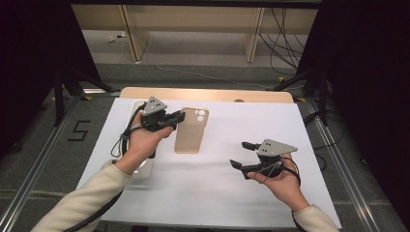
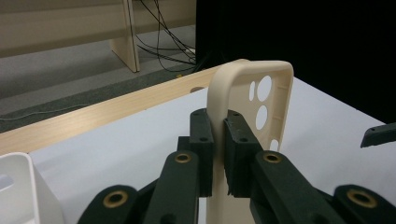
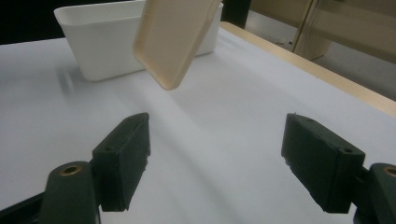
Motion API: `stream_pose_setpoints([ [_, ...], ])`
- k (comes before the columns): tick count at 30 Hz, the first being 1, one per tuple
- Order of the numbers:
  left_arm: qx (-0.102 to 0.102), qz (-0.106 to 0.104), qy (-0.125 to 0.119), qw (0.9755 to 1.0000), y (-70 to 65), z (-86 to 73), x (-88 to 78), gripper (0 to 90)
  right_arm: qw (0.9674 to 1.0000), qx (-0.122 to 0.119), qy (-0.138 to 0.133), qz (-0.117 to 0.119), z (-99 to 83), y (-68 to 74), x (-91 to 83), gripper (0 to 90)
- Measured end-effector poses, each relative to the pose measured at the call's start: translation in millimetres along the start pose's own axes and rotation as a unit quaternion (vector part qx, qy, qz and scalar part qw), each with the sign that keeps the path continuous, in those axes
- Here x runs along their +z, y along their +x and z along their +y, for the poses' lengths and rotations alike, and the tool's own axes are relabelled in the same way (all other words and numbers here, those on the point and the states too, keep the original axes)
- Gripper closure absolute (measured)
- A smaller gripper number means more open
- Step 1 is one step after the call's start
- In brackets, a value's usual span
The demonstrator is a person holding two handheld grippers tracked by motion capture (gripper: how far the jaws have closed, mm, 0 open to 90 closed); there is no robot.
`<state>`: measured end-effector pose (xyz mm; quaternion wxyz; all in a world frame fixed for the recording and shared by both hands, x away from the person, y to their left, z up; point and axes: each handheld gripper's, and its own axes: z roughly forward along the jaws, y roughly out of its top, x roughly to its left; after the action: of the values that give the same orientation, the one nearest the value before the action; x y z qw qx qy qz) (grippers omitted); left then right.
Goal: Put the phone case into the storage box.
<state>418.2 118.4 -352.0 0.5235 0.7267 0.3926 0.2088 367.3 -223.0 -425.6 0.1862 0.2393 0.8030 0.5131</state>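
The left gripper pinches the rim of a beige phone case on its long side, holding it above the white table cover, camera cutouts at the far end. The right gripper is spread wide with nothing between its jaws (well apart from the case). The case lies up-left of it, its long axis running away from the person, with a white bin beyond.

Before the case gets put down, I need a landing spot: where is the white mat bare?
Bare: the white mat between the left gripper holding the phone case and the open right gripper, and its far right corner. Crowded: the left edge, by the white bin.
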Motion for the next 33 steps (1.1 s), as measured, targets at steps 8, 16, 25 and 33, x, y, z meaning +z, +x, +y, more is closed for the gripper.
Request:
stream_pose_setpoints([
  [8, 0.004, 0.003, -0.004, 1.0000, 3.2, 1.4, -5.4, 83.2, 0.9999, 0.008, 0.000, -0.011, -2.9, -1.9, -9.2, 24.8],
  [16, 0.001, 0.007, -0.013, 0.9999, 8.2, 3.0, -11.8, 83.2, 0.9994, 0.023, -0.017, -0.016, -7.5, -4.4, -18.1, 24.0],
  [25, 0.002, 0.015, -0.013, 0.9998, 12.2, 5.2, -17.1, 83.2, 0.9987, 0.035, -0.030, -0.022, -11.6, -5.0, -27.6, 22.2],
  [33, 0.001, 0.017, -0.017, 0.9997, 14.3, 6.0, -19.6, 83.2, 0.9980, 0.043, -0.035, -0.031, -16.0, -4.6, -31.1, 21.3],
])
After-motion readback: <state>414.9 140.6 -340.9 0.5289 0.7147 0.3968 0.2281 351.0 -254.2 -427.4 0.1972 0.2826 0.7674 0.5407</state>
